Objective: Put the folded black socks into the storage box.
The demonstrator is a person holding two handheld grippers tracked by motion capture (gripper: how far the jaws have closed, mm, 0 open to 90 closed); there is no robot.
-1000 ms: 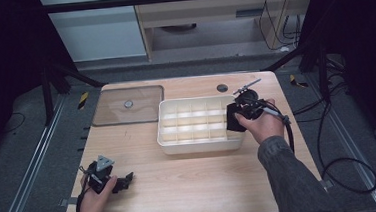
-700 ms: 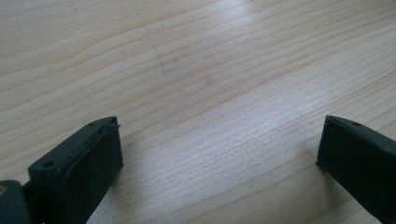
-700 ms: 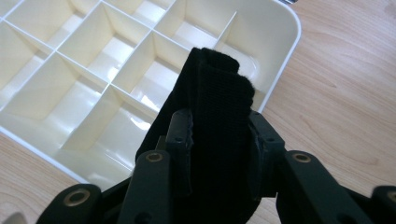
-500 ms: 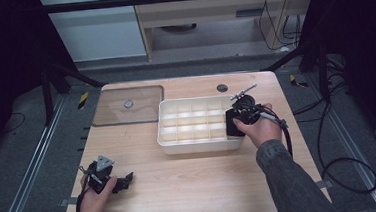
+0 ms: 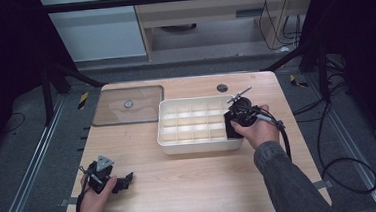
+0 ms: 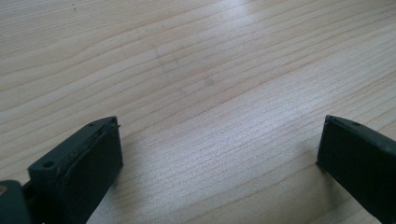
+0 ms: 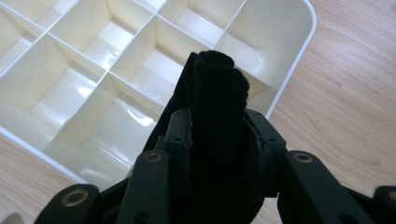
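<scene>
A white compartment tray [image 5: 171, 146] sits at the middle of the wooden table, its cells bare. My right gripper [image 5: 233, 124] hangs over the tray's right end, shut on a folded piece of black fabric [image 5: 230, 128]. In the right gripper view the black fabric [image 7: 217, 79] stands up between the jaws of the right gripper [image 7: 218, 135], above a corner cell of the tray [image 7: 299, 56]. My left gripper [image 5: 126, 180] rests near the front left corner. Its jaws stand wide apart in the left gripper view, where the left gripper [image 6: 219, 154] has only bare wood between them.
A clear flat lid [image 5: 128, 105] with a small knob lies at the back left of the table. A dark round hole [image 5: 222, 88] is set into the tabletop behind the tray. Cables trail from the right gripper off the table's right side.
The right hand with the black fabric has shifted slightly toward the near side at the tray's right end. The left hand has stayed put.
</scene>
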